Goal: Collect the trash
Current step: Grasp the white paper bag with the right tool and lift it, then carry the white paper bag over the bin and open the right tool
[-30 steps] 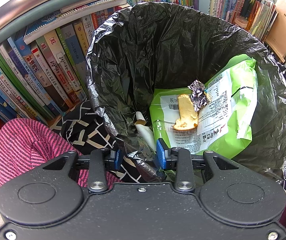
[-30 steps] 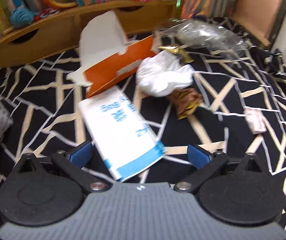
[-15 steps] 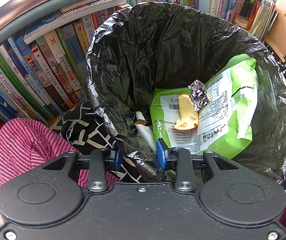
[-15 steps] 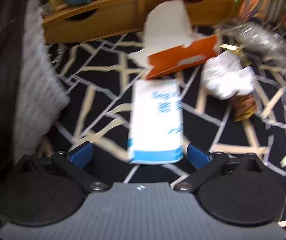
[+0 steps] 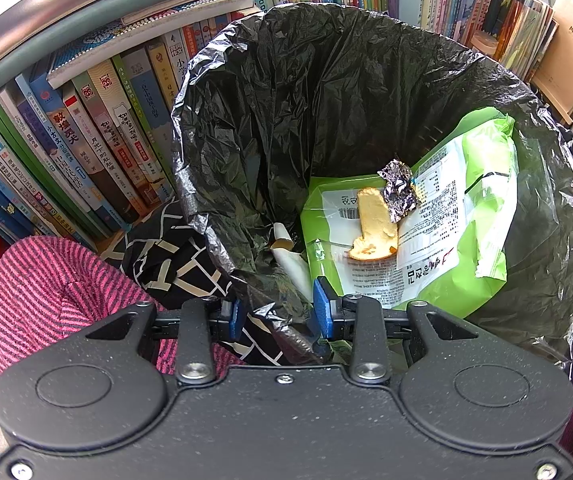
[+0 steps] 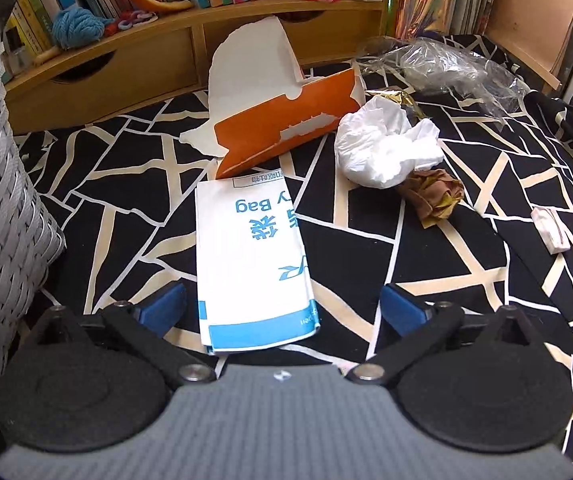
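Several pieces of trash lie across the black-and-cream patterned cloth point(image 6: 426, 264) in the right wrist view, well apart from the bin. Farthest left of them, just ahead of the right tool point(image 6: 282, 306), is a flat white paper bag with blue print point(image 6: 250, 256); the tool's blue pads stand spread wide on either side of its near end, touching nothing. That bag looks light, thin and floppy, and it lies flush on the cloth, so I would expect a pinch across its near edge, where it lifts slightly, to serve better than a grab at the middle. Beyond it a torn orange and white carton point(image 6: 286, 120) stands half open: stiff card, easy to take by its upper rim. To its right come a crumpled white tissue point(image 6: 382, 152), soft and squashable anywhere, a brown crumpled wrapper point(image 6: 432, 196), a clear plastic film point(image 6: 454, 64) that is likely slippery, and a small pink packet point(image 6: 550, 230).

In the left wrist view, the left tool point(image 5: 276, 314) has its pads drawn close, pinching the near rim of the black bin liner point(image 5: 286, 120) and holding the bin open. Inside lie a green snack bag point(image 5: 458, 220), a bread piece point(image 5: 374, 228) and a foil scrap point(image 5: 398, 190).
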`<action>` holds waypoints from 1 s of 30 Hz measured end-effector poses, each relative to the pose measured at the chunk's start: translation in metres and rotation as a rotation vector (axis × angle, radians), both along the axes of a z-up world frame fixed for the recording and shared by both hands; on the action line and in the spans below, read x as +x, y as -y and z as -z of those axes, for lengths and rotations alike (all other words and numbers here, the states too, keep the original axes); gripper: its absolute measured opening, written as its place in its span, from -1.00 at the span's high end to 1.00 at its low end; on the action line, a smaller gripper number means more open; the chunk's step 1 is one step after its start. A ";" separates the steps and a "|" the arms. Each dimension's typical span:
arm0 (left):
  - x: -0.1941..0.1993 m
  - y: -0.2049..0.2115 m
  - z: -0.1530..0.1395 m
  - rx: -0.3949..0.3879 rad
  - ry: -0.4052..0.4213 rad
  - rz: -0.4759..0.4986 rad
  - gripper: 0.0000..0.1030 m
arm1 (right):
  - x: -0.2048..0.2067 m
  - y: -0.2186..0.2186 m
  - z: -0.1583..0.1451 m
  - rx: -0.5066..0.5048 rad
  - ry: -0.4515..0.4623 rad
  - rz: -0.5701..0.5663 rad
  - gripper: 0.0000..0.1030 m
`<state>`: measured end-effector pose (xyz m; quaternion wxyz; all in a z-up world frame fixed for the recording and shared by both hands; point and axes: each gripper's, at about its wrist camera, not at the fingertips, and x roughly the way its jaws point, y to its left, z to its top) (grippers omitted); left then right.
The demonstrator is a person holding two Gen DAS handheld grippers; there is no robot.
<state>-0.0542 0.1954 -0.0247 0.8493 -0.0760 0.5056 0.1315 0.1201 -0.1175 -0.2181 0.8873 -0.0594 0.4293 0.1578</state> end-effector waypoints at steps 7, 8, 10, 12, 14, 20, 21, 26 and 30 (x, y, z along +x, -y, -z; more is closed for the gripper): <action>0.000 0.000 0.000 -0.001 0.002 -0.002 0.38 | -0.006 0.001 0.004 0.010 0.034 0.009 -1.00; 0.000 -0.001 0.000 -0.001 0.003 -0.003 0.38 | -0.007 0.001 0.004 0.011 0.043 0.008 -1.00; 0.000 -0.001 0.000 -0.001 0.003 -0.003 0.38 | -0.010 0.003 0.005 0.012 0.052 0.006 -1.00; 0.000 -0.001 0.000 -0.001 0.003 -0.004 0.38 | -0.010 0.004 0.003 0.006 0.047 0.005 -1.00; 0.000 -0.001 0.000 -0.001 0.003 -0.004 0.38 | -0.010 0.005 0.001 0.002 0.033 0.009 -1.00; 0.001 0.000 0.000 0.005 0.001 -0.006 0.39 | -0.012 0.007 -0.007 0.070 0.031 0.006 -0.63; 0.001 0.000 0.000 0.006 0.001 -0.006 0.39 | -0.012 0.006 -0.009 0.078 0.031 0.001 -0.49; 0.001 0.000 0.000 0.006 0.001 -0.007 0.39 | -0.013 0.000 -0.016 0.079 0.030 -0.010 -0.11; 0.001 0.000 0.000 0.007 0.001 -0.006 0.39 | -0.013 -0.001 -0.026 0.081 0.038 -0.008 0.04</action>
